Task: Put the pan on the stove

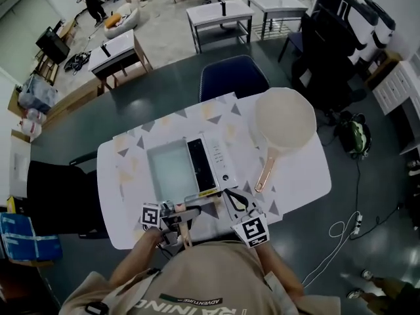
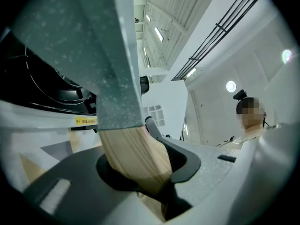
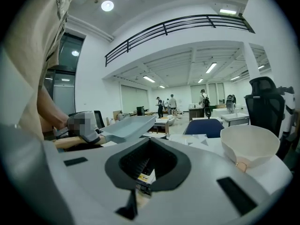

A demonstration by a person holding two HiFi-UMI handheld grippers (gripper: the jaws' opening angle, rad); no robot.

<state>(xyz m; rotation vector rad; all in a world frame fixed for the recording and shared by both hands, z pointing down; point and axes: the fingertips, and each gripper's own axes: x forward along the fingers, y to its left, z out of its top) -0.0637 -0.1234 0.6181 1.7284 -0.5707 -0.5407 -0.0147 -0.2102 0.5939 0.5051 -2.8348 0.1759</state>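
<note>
Pan (image 1: 170, 170): square, shallow, pale grey-blue, speckled underside, with a straight light-wood handle (image 2: 136, 158). The handle is clamped between the jaws of the left gripper (image 2: 140, 172). The pan is held over the left part of the stove, tilted, with the handle end low and the far rim higher (contact with the trivet cannot be told).

Stove (image 1: 220, 159): single-burner portable type with a white casing, a black strip along its right part and a yellow label on the near edge. It sits flat at mid-table. The black burner well (image 2: 47, 93) shows beneath the pan's underside.
</note>
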